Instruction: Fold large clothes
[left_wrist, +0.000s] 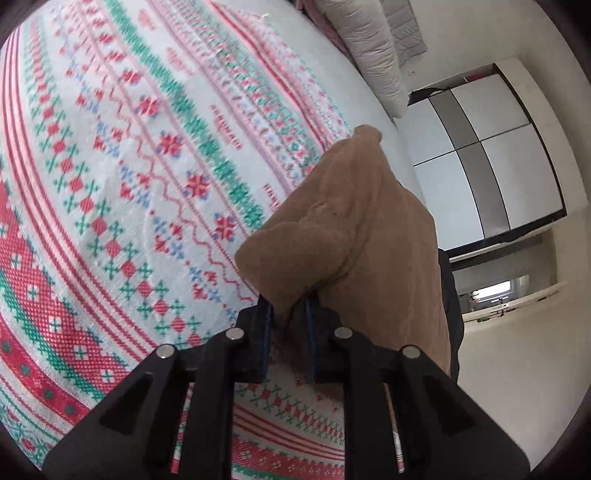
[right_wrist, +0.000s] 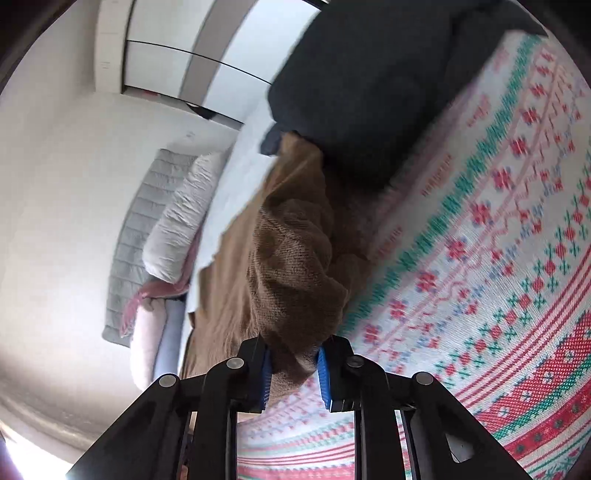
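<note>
A large brown knit garment (left_wrist: 354, 229) hangs above the bed. My left gripper (left_wrist: 290, 314) is shut on a bunched edge of it, the fabric rising past the blue pads (left_wrist: 266, 317). In the right wrist view the same brown garment (right_wrist: 291, 266) bulges out from my right gripper (right_wrist: 293, 363), which is shut on another bunch of it between its blue pads (right_wrist: 322, 373). The rest of the cloth trails away toward the pillows. Both grippers hold it lifted off the patterned bedspread (left_wrist: 129, 184).
The bedspread (right_wrist: 498, 266) has red, green and white knit-style pattern. A dark garment (right_wrist: 369, 85) lies on the bed beyond the brown one. White pillows (left_wrist: 373, 48) and a grey quilt (right_wrist: 129, 240) lie at the headboard end. A white and grey wardrobe (left_wrist: 487, 162) stands by the wall.
</note>
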